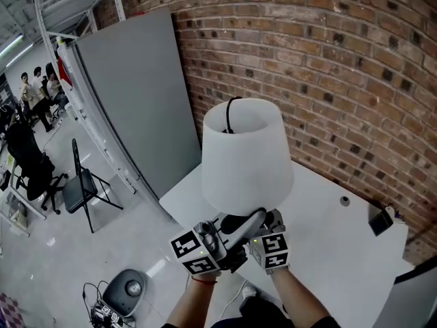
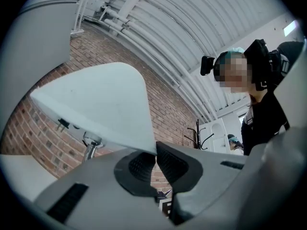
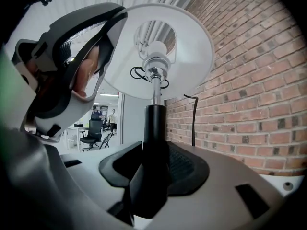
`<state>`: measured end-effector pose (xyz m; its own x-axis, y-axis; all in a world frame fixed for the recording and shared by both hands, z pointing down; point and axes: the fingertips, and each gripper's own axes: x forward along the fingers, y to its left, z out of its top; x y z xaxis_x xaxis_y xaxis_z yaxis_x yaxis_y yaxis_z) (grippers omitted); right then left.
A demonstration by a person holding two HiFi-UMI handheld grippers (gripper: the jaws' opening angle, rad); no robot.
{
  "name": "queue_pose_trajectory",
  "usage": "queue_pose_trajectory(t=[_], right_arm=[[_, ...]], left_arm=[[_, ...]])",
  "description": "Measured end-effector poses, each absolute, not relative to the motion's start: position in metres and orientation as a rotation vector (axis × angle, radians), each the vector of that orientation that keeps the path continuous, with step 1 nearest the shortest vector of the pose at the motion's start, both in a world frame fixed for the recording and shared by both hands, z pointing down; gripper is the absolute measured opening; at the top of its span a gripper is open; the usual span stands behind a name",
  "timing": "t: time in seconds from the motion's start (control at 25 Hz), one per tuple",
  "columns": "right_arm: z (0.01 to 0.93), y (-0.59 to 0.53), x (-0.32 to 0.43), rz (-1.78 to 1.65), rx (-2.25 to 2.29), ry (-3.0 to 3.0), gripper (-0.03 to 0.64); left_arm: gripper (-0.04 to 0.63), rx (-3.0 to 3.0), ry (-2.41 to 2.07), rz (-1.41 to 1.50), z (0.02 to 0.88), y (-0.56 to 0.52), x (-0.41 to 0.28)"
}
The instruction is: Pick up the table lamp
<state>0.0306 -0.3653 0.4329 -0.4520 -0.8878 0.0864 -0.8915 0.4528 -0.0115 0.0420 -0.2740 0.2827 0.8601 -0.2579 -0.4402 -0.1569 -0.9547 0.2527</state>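
The table lamp has a white cone shade [image 1: 246, 159] over a chrome neck and a black stem [image 3: 154, 143]. It hangs above the white table [image 1: 341, 251], held from below by both grippers. My left gripper [image 1: 249, 223] is shut on the shade's lower rim [image 2: 144, 143], which is pinched between its dark pads [image 2: 172, 164]. My right gripper [image 3: 153, 171] is shut on the black stem just under the shade. In the right gripper view the left gripper [image 3: 91, 66] shows at the shade's edge. A black cable [image 1: 231, 111] comes out of the shade's top. The lamp's base is hidden.
A brick wall [image 1: 341, 67] runs behind the table, with a grey panel [image 1: 136, 101] to its left. A black box [image 1: 380, 221] and a small round fitting [image 1: 345, 200] sit on the table. On the floor are a folding chair [image 1: 82, 186] and a round grey device [image 1: 128, 289]. People stand far left.
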Motion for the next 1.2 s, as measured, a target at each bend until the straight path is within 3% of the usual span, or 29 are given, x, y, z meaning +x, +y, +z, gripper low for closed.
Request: queue_pose_trajectory(t=[1.2], right_arm=[[0.331,-0.297,0.049,-0.135,1.75,-2.659,0.158]], left_arm=[[0.014,2.972,-0.238,-0.763,0.195,-0.187,0.057]])
